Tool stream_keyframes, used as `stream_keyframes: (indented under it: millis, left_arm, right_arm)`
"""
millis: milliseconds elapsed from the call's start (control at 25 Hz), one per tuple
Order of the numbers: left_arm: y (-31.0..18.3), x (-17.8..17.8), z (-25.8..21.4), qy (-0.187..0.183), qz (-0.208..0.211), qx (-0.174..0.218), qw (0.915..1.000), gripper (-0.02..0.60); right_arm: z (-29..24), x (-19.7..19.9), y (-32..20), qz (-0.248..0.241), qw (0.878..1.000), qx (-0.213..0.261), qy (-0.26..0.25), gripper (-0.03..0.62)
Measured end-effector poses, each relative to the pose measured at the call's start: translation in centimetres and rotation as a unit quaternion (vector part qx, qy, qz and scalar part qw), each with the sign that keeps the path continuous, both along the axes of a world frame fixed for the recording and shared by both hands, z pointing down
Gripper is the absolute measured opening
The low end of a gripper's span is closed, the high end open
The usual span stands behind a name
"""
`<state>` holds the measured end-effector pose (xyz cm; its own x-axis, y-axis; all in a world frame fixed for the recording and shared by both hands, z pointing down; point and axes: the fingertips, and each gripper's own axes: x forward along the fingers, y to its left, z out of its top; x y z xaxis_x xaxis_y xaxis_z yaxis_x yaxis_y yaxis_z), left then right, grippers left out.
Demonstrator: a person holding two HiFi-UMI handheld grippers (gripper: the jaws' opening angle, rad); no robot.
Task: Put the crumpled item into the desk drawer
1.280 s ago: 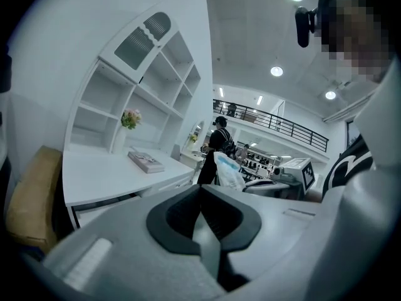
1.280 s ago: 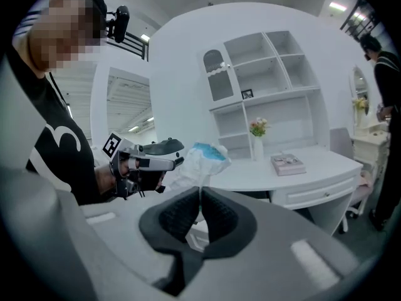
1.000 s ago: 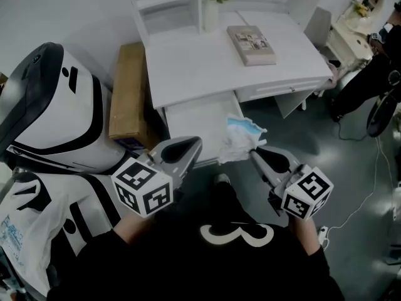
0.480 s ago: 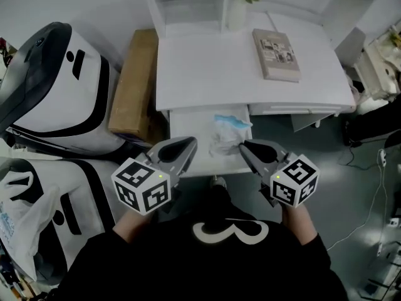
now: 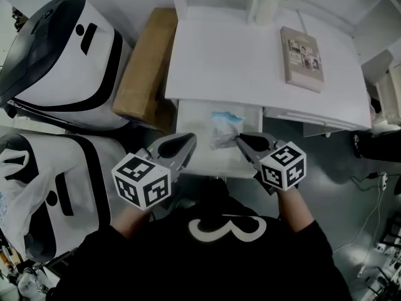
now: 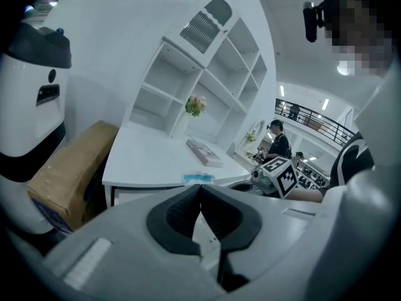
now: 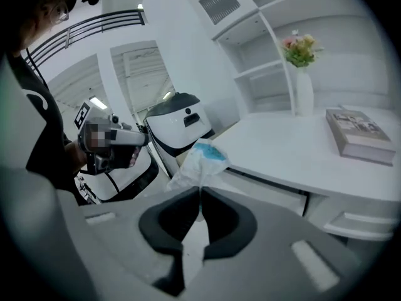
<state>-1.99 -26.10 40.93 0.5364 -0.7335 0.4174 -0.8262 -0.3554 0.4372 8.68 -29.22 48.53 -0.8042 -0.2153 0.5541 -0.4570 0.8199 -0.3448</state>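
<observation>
The crumpled item, a wad of thin white material with a blue patch, hangs over the open desk drawer, pinched by one trailing corner in the right gripper. In the right gripper view the jaws are clenched on that corner and the bulk of the wad sticks out beyond the tips. From above it is hard to say whether the wad already rests on the drawer floor or is just above it; it looks slightly raised. The left gripper sits near the drawer's front edge, its jaws pressed together with nothing between them, and takes no part in the carry. Beyond the drawer the white desk carries a book and a vase of flowers, all well apart from the work, and a cardboard box leans beside the desk on the left. The step in hand appears to be the placing itself: the item is brought over the drawer but not yet let go. The next move calls for lowering the wad inside the drawer walls, parting the right jaws, and checking that the light material does not cling to the pads; pushing the drawer shut may follow.
</observation>
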Motion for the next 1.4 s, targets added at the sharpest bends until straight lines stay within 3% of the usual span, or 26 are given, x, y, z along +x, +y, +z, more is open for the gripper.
stream_keyframes:
  millis: [520,1400]
  left_arm:
    - [-1.6,-2.3,4.0,0.014,-0.041,-0.049,0.9979,0.009]
    - [-2.6,-6.7,7.3,0.009,-0.114,-0.084,0.9899,0.009]
  right_arm:
    - [10.5,-2.7,-2.8,-0.047,0.994,-0.07,0.072,0.015]
    - [24.1,-3.7,-4.0,-0.049,0.967,-0.185,0.171,0.015]
